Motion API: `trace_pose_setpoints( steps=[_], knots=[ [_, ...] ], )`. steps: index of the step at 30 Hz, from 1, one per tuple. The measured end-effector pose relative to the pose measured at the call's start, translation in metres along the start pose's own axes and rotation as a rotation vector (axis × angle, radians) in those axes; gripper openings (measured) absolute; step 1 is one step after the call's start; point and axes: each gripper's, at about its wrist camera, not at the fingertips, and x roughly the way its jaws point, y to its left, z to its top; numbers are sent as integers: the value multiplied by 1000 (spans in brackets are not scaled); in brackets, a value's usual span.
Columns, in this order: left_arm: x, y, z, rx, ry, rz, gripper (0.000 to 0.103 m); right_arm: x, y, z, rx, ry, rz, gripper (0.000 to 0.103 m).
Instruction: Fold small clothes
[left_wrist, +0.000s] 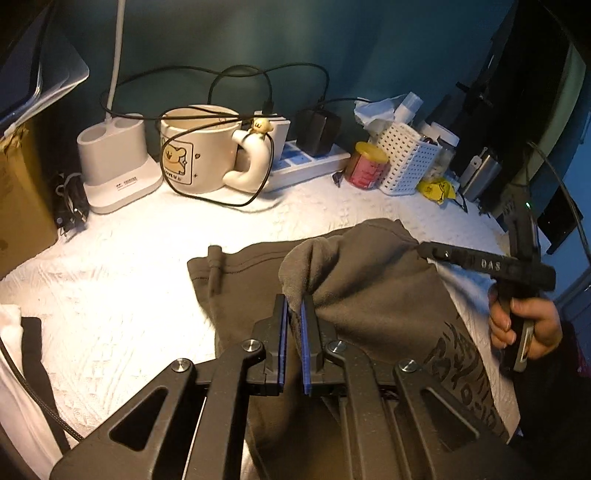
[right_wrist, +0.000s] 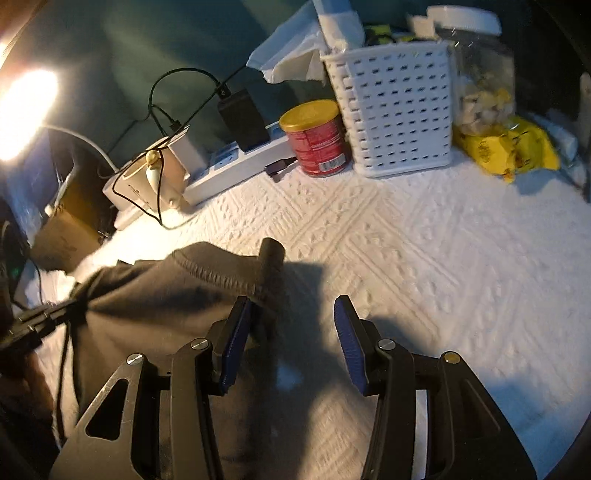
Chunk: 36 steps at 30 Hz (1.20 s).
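Left claw (left_wrist: 294, 308): pinching shorts (left_wrist: 369, 280). Right claw (right_wrist: 291, 314): spread, empty. Risk: thin pinch may slip, dropping the fold.

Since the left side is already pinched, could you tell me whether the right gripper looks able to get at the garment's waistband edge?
Probably yes: the right gripper is open, the grey garment has its hem beside the left-hand finger, and nothing lies between.
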Motion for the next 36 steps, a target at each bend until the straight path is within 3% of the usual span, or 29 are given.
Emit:
trace_pose_setpoints(
  steps=[3,5,13,16,18,27,34,36],
  knots=[
    [5,3,-3,2,15,-3,5,9,-3,4,31,10,59,45],
    [9,4,-3,3,23,-10,5,16,-3,6,37,27,93,20],
    [14,0,3,23,22,-40,5,21,1,23,27,19,126,18],
    [11,-1,6,27,8,-43,5,17,-1,32,25,-13,124,13],
    [12,1,7,23,5,-33,5,16,-2,39,32,-41,112,13],
    [19,7,-2,20,42,-17,5,20,-24,25,107,68,126,14],
    [15,21,-15,-7,68,12,5,18,-26,27,150,63,172,45],
    [16,20,-17,-13,72,11,5,24,-27,25,165,88,204,44]
  ],
)
